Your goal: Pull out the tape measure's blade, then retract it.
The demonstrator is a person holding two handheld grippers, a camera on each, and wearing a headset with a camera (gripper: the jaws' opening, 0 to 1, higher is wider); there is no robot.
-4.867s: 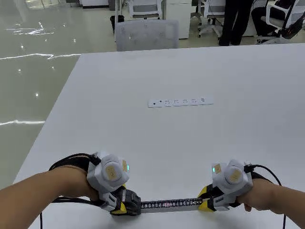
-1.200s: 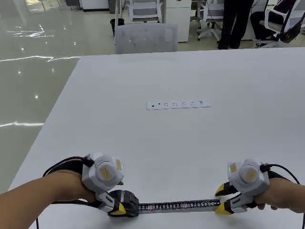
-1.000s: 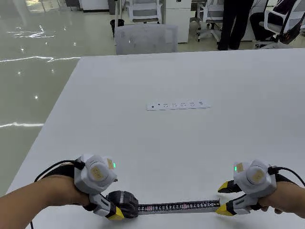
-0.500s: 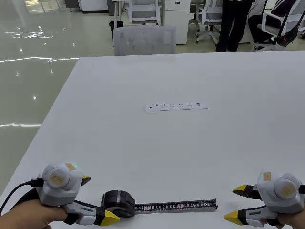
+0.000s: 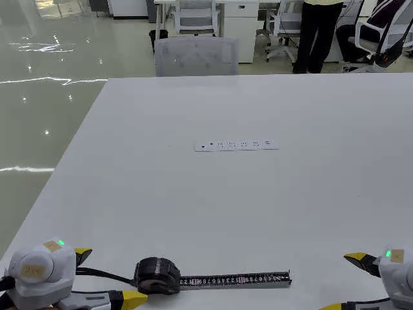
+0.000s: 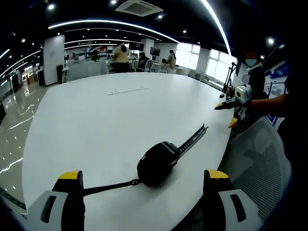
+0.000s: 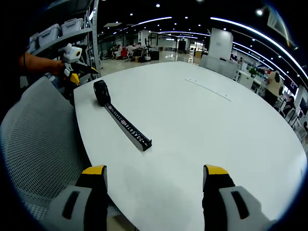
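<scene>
The black tape measure (image 5: 157, 276) lies on the white table (image 5: 226, 206) near its front edge, its blade (image 5: 239, 280) drawn out to the right and lying flat. A black strap (image 5: 103, 276) trails from the case to the left. My left gripper (image 5: 108, 276) is open just left of the case, touching nothing. In the left gripper view the case (image 6: 159, 162) sits ahead of the open left gripper (image 6: 144, 174), between its jaws. My right gripper (image 5: 345, 283) is open, well right of the blade's tip. In the right gripper view the blade (image 7: 127, 126) lies ahead of the open right gripper (image 7: 155, 169).
A white power strip (image 5: 236, 145) lies mid-table. A grey chair (image 5: 195, 55) stands at the far edge, with people and office chairs beyond. A grey mesh chair (image 7: 38, 159) sits close to the table's near edge.
Both grippers have let go and drawn apart, the left off the case and the right off the blade's tip. The tape measure stays on the table with its blade out.
</scene>
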